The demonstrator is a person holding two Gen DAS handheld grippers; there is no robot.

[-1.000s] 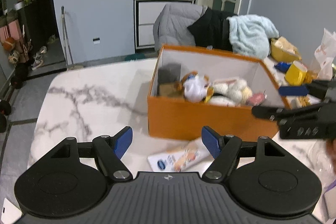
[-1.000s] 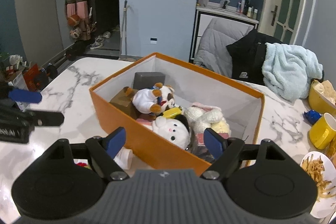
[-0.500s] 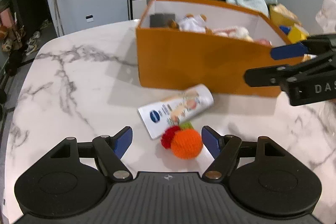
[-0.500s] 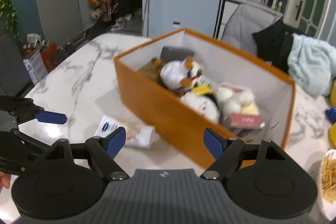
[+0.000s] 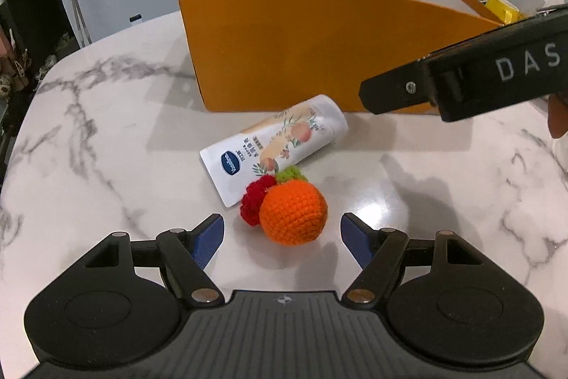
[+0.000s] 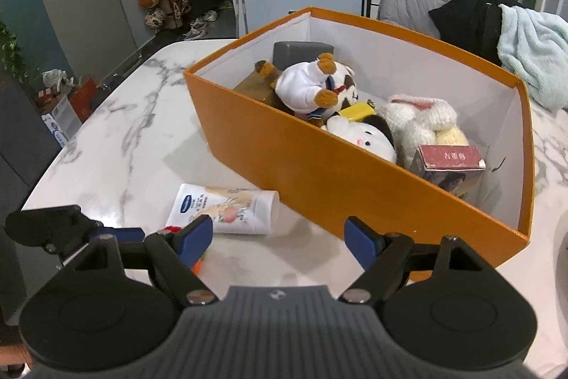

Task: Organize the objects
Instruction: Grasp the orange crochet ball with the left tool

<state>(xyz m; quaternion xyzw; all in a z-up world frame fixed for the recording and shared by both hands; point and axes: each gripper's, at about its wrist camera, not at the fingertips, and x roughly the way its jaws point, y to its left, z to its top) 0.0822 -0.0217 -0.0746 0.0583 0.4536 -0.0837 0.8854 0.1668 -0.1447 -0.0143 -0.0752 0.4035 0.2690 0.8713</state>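
Currently approach step: left gripper wide open, empty, just short of the crochet orange on the surface beside the tube; right gripper open, empty; next, straddle and close.

The desk is glossy veined marble. The orange ball is rough crochet yarn, the tube smooth plastic, the orange box matt card with white lining.
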